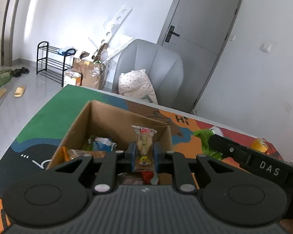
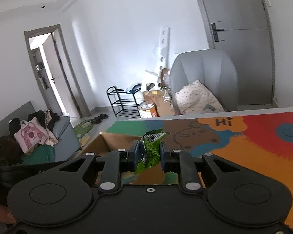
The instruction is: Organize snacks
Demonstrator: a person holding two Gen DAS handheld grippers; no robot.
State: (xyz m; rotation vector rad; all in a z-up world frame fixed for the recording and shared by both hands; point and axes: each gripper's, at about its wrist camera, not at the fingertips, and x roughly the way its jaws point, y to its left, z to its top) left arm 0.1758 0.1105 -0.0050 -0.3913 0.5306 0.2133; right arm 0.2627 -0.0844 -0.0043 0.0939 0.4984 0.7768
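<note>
Left gripper (image 1: 143, 156) pinched yellow snack packet (image 1: 144, 146) over cardboard box (image 1: 107, 117) | right gripper (image 2: 150, 154) pinched green packet (image 2: 150, 148) | I judged releasing low inside the box best.

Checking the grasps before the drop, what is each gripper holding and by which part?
Left gripper pinches a clear yellowish snack packet by its lower half, above the cardboard box. Right gripper clamps a crumpled green foil packet around its middle.

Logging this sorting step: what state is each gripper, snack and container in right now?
Left gripper: shut on the yellow snack packet, over the box.
Right gripper: shut on the green snack packet, beside the box.
Cardboard box: open-topped, partly filled with snacks.
Grey door: closed.
</note>
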